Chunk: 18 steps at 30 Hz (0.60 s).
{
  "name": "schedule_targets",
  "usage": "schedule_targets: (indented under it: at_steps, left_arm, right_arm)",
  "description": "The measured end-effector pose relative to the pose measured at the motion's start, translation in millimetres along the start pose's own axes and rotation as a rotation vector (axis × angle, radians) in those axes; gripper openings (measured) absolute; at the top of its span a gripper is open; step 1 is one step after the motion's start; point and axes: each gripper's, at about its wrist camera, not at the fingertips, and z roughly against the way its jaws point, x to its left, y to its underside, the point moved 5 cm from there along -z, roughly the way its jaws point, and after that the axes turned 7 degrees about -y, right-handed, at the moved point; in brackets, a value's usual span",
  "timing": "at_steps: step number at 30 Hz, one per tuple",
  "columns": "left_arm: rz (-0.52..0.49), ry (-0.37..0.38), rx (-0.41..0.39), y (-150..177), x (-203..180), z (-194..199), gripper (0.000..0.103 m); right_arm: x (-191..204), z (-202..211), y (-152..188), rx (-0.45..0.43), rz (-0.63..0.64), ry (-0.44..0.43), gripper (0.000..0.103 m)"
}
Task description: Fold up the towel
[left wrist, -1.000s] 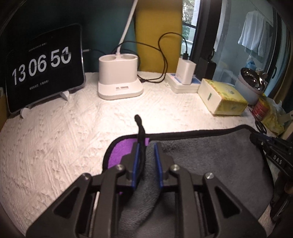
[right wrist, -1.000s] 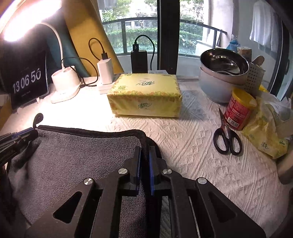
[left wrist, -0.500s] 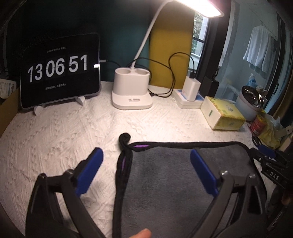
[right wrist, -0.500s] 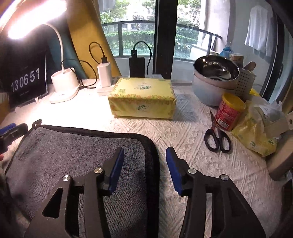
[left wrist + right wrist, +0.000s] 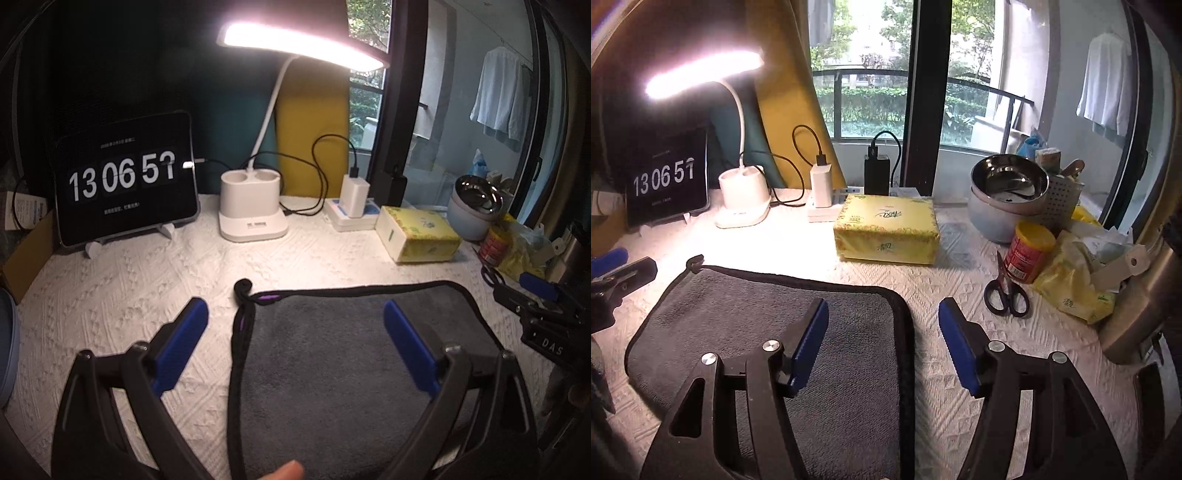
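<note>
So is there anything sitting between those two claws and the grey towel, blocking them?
Nothing visible does. The left claw is open over the towel's left edge, and the right claw is open over its right edge. The tissue box and scissors lie apart from the towel on the tablecloth.

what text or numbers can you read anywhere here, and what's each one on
"13 06 51" on the tablet clock; the left wrist view catches its last digit mid-flip.
"DAS" on the right gripper body.
Small lines above and below the clock digits: too small to read.
Tissue pack: stylised characters, illegible.
Red can label: blurred.
Lamp base label: too small.
</note>
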Motion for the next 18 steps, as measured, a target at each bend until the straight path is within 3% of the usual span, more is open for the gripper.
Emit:
schedule_targets:
  at_steps: [11, 18]
  left_arm:
    - [-0.040, 0.022, -0.029, 8, -2, 46, 0.097]
    - [-0.006, 0.019, -0.055, 15, 8, 78, 0.097]
  right_arm:
    - [16, 35, 3, -0.034, 0.028, -0.002, 0.065]
    - [28, 63, 12, -0.065, 0.043, -0.011, 0.065]
